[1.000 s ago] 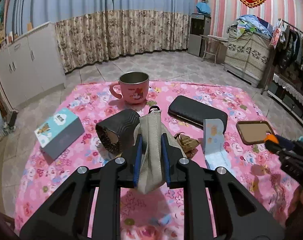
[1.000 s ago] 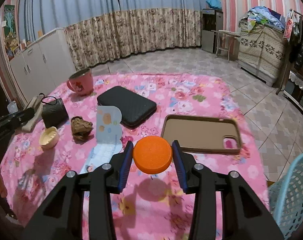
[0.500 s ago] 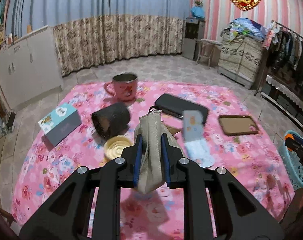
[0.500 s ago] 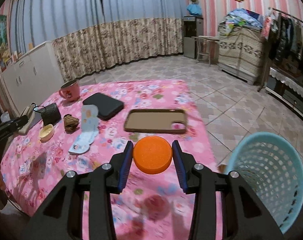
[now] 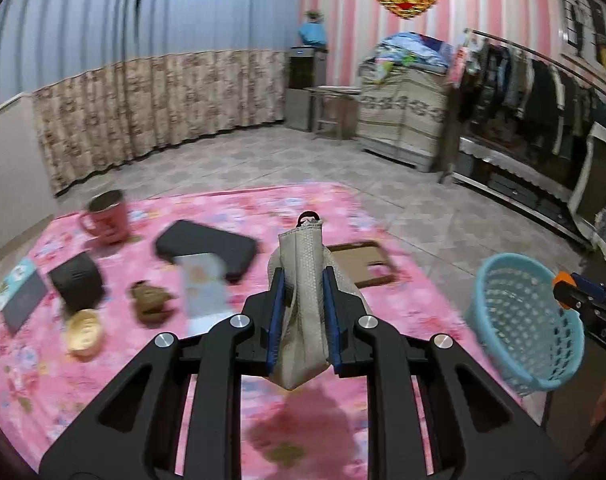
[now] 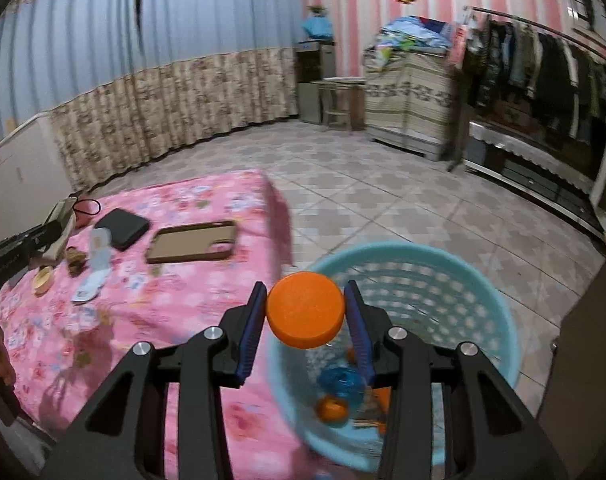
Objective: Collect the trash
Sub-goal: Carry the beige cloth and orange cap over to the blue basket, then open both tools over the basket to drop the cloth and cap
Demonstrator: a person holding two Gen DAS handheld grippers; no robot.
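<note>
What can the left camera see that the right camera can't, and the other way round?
Only the left wrist view shows the blue box, the dark speaker and all of the pink mug, plus the beige pouch up close, clamped in the left gripper.

Only the right wrist view looks down into the blue basket, where trash already lies, with the orange cap clamped in the right gripper above it.

Both show the pink tablecloth, black case, brown phone case and the basket.

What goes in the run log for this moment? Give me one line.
right tool: shut on orange cap, above blue basket | left tool: shut on beige pouch, over pink table
</note>
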